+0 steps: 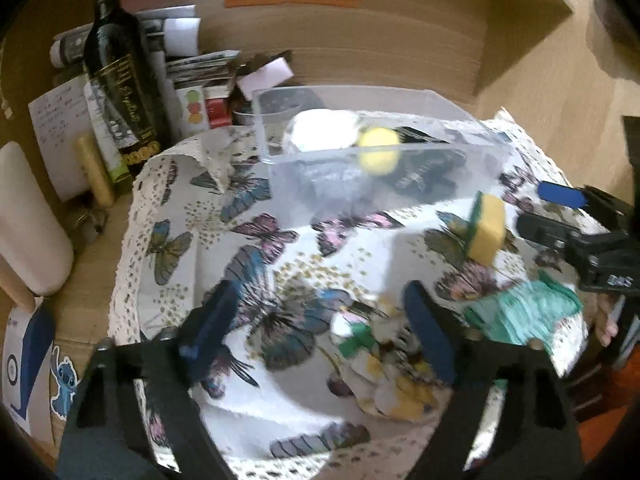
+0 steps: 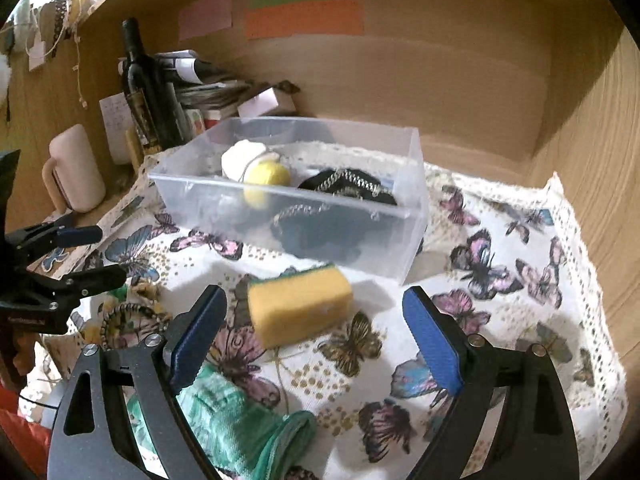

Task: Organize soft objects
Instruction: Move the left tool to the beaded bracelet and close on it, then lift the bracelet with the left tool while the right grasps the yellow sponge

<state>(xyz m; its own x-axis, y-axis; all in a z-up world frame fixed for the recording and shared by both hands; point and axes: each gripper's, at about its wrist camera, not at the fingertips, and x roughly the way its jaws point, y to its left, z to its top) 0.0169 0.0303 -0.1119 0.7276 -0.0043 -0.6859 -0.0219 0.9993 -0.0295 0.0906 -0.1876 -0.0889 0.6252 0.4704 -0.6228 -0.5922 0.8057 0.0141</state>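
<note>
Clear bin (image 2: 412,200) far, already holding white, yellow, black items. Sponge (image 2: 298,304), green cloth (image 2: 240,428), patterned cloth (image 1: 396,372) left near. Left gripper (image 1: 324,340) and right gripper (image 2: 316,340) spread, empty.

Both views dim-ish indoor light w/ warm cast. Strong fisheye: wooden shelf (image 2: 480,80) walls bow, corners go black. Left wrist view motion-blurred, esp. the floral cloth (image 1: 384,360) low center and sponge (image 1: 486,226). Right wrist view sharper; sponge (image 2: 298,308) throws soft shadow on the tablecloth (image 2: 500,240). Plastic box (image 2: 288,208) looks hazy, mild glare.
</note>
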